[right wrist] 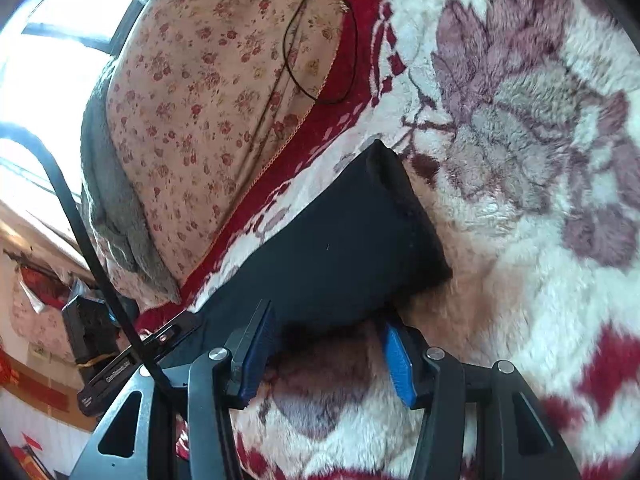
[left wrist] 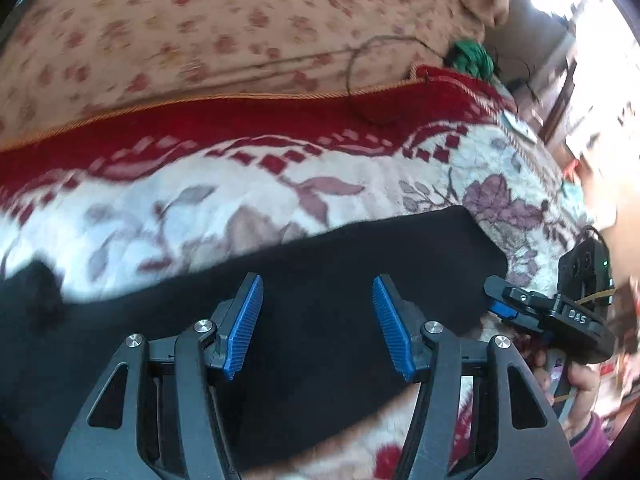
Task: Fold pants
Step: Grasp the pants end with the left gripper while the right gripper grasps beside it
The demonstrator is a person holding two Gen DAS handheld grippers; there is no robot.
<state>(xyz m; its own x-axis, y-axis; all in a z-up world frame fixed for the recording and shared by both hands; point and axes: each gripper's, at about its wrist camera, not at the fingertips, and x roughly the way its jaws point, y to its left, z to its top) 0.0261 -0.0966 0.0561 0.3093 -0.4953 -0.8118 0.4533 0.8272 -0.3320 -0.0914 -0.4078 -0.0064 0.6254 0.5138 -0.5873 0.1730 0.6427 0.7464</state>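
Note:
Black pants (left wrist: 320, 300) lie flat on a fluffy floral blanket (left wrist: 240, 200). My left gripper (left wrist: 318, 294) is open and hovers just above the middle of the pants, holding nothing. The right gripper also shows at the right edge of this view (left wrist: 496, 296), by the pants' right end. In the right wrist view the pants' end (right wrist: 344, 248) lies ahead of my right gripper (right wrist: 328, 336), which is open with its blue pads (right wrist: 396, 364) at the cloth's near edge. The left gripper shows at the lower left of that view (right wrist: 168, 334).
A red border (left wrist: 240, 120) runs along the blanket's far side. Beyond it lies a beige floral sheet (left wrist: 200, 20) with a thin dark cable loop (left wrist: 360, 80). A green cloth (left wrist: 472, 58) sits at the far right. A grey blanket (right wrist: 116, 208) lies at the bed's edge.

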